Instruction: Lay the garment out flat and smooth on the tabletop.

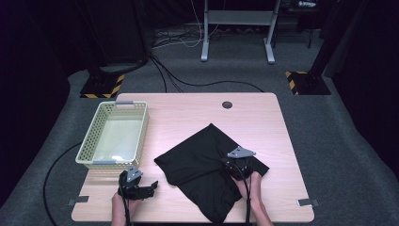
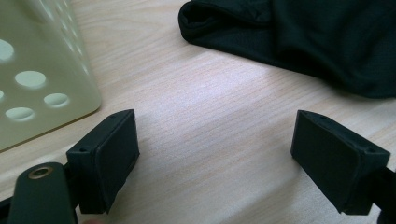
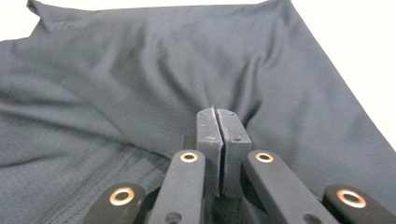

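A black garment (image 1: 207, 165) lies folded and rumpled on the wooden table (image 1: 188, 113), right of centre. My right gripper (image 1: 230, 165) rests on its right part, jaws pressed together on a pinch of the black cloth (image 3: 140, 79); a thin edge of fabric sticks up between the pads, and the right gripper (image 3: 217, 114) draws creases toward itself. Near the table's front left, my left gripper (image 1: 153, 186) lies low over bare wood, open, nothing between its pads (image 2: 116, 149). The garment's nearest hem (image 2: 233, 32) lies ahead of the left gripper (image 2: 217, 154), apart from it.
A pale green perforated basket (image 1: 113, 134) stands at the table's left side, and its wall (image 2: 37, 79) is close on the left gripper's left. A round cable hole (image 1: 227, 104) sits near the far edge. Beyond the table are desk legs and floor cables.
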The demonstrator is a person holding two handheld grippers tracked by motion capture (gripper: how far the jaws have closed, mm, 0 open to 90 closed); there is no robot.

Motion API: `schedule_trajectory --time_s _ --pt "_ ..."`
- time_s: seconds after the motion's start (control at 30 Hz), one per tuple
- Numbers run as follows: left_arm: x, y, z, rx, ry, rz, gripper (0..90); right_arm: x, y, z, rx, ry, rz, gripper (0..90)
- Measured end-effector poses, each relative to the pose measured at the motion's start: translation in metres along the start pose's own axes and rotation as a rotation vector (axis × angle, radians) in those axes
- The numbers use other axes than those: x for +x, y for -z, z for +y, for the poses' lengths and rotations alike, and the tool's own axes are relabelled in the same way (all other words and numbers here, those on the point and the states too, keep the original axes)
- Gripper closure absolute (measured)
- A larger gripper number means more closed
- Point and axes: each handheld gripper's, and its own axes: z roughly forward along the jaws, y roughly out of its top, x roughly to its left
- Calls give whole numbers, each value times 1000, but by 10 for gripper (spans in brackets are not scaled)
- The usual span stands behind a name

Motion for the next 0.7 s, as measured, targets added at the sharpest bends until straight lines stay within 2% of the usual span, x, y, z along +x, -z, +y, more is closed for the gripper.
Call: schedule_trajectory --time_s 0.1,0.2,0.23,0.33,0.4,0.47,0.53,0.57,0.63,0.7 --pt "0 0 0 2 -2 1 145 -9 8 1 -26 -28 -15 885" --pt "0 0 0 1 0 2 144 -19 15 0 -47 -50 -55 883" --pt "0 0 0 0 1 2 145 -24 17 -2 -50 -60 -81 884" --pt "0 0 0 0 2 3 144 -33 17 -6 -25 -74 -126 876" --pt "0 0 0 0 3 3 144 -36 14 -9 10 -71 -136 809" --pt "0 0 0 0 2 3 144 -33 13 -10 10 -66 -131 723" --pt "0 0 0 0 2 3 144 -26 17 -9 -22 -44 -127 615" --pt "0 0 0 0 3 4 145 -21 18 -8 -33 -36 -114 592" --pt "0 0 0 0 3 5 145 -8 16 -5 -50 -2 -76 531" --pt "0 0 0 0 4 6 145 10 8 -1 -28 45 -18 490"
